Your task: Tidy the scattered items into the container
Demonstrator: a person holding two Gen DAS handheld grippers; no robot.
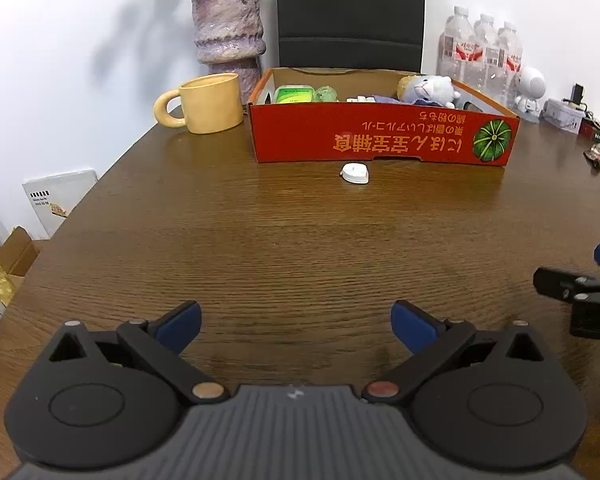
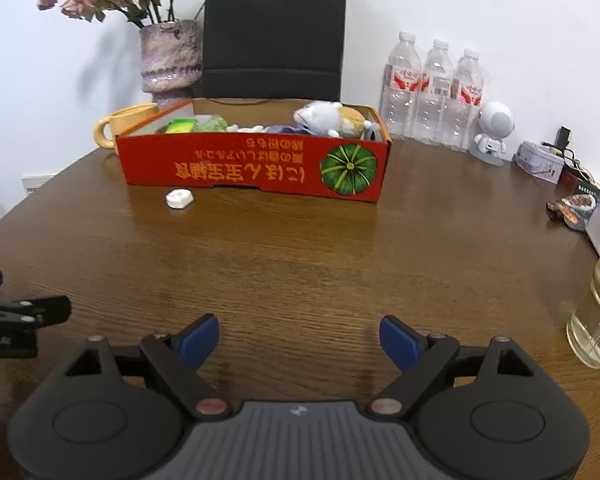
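A red cardboard box [image 1: 380, 142] [image 2: 252, 168] with a pumpkin picture stands at the far middle of the brown table. Inside lie a plush toy [image 1: 428, 89] [image 2: 328, 118], a green packet [image 1: 294, 94] and other small items. One small white item [image 1: 355, 173] [image 2: 179, 199] lies on the table just in front of the box. My left gripper [image 1: 296, 320] hangs open over bare wood, well short of the white item. My right gripper [image 2: 300, 334] is open too, nothing between its blue pads. Each gripper shows at the edge of the other's view.
A yellow mug [image 1: 208, 104] and a purple vase [image 1: 228, 32] stand left of the box. Behind it is a black chair back [image 1: 350, 12]. Water bottles [image 2: 432, 88], a white robot figure [image 2: 494, 132] and small clutter fill the right side. A glass [image 2: 598, 312] stands near right.
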